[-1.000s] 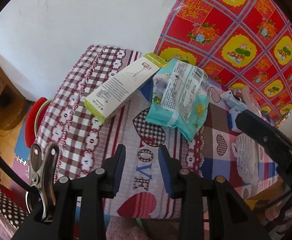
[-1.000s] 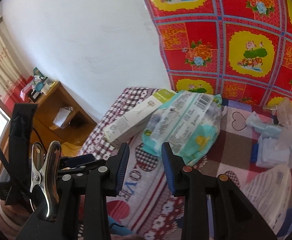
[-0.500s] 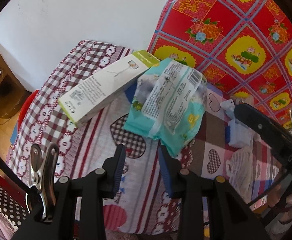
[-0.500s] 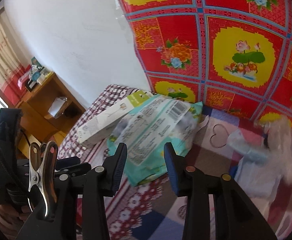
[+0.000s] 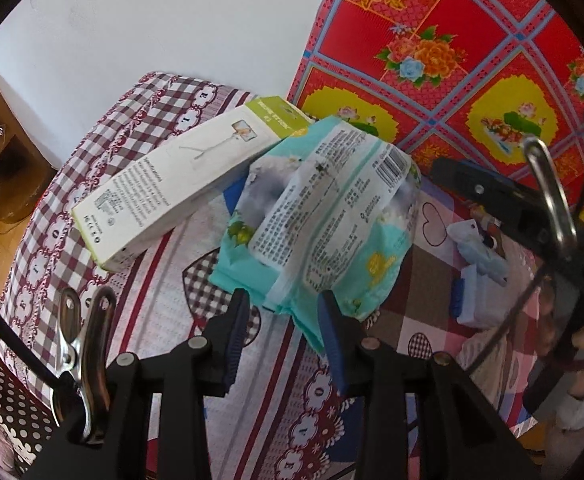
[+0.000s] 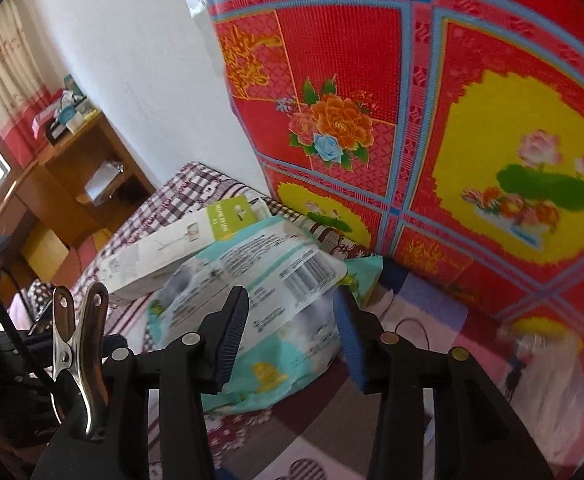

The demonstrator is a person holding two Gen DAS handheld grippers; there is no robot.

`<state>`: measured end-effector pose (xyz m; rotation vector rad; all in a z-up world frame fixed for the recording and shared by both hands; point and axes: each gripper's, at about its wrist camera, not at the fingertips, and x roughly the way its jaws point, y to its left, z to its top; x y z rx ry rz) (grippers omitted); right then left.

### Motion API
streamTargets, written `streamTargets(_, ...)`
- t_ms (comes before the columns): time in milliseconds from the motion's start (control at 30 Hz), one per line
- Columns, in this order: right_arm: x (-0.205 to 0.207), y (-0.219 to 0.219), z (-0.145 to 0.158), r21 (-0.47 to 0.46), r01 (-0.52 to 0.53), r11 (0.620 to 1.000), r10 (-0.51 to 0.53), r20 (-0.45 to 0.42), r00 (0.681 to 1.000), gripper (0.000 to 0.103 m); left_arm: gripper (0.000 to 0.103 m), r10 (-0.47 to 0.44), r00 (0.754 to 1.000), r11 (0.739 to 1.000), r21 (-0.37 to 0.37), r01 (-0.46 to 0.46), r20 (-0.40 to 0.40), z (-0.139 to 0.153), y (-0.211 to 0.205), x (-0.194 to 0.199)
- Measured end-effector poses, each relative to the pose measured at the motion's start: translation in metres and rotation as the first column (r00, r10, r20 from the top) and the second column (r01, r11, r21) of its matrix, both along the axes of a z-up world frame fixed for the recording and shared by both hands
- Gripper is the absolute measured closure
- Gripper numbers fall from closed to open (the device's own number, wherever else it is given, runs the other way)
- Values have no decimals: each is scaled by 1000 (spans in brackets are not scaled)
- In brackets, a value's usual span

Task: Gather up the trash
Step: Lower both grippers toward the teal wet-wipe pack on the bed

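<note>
Lying just beyond both tools: teal packet (image 5: pixel 323 216), right tool (image 6: pixel 288 320) opening, left tool (image 5: pixel 282 320) narrow, empty.

- Packet (image 5: pixel 323 216): teal, white printed panel, barcode.
- Box (image 5: pixel 180 184): white, lime-green end.
- Cloth (image 5: pixel 104 152): maroon-and-white check, hearts, letters.
- Hanging (image 6: pixel 451 120): red, blue grid, yellow flower medallions.
- Pads (image 6: pixel 232 340): blue on black.

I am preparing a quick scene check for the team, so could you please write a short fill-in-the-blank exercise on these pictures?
1. The white box has a ____ end.
2. The teal packet bears a printed ____ beside its text.
3. The box and packet lie on a checked ____.
4. The hanging cloth behind is mostly ____.

Missing words: green; barcode; tablecloth; red
</note>
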<state>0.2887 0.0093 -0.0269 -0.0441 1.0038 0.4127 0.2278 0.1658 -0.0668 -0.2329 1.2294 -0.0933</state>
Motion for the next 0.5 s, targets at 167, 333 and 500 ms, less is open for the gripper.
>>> streamTargets(167, 16, 4, -12, -32, -49, 998, 49, -8, 999, 50, 66, 9, 1000, 1000, 1, -9, -14, -7, -5, 7)
streamTargets(333, 30, 11, -25, -62, -86, 994, 85, -22, 996, 49, 66, 16, 1000, 1000, -3, -16, -21, -13, -6, 12)
streamTargets(500, 43, 20, -41, -102, -155, 983, 150, -48, 987, 49, 66, 12, 1000, 1000, 3, -12, -23, -19, -8, 15)
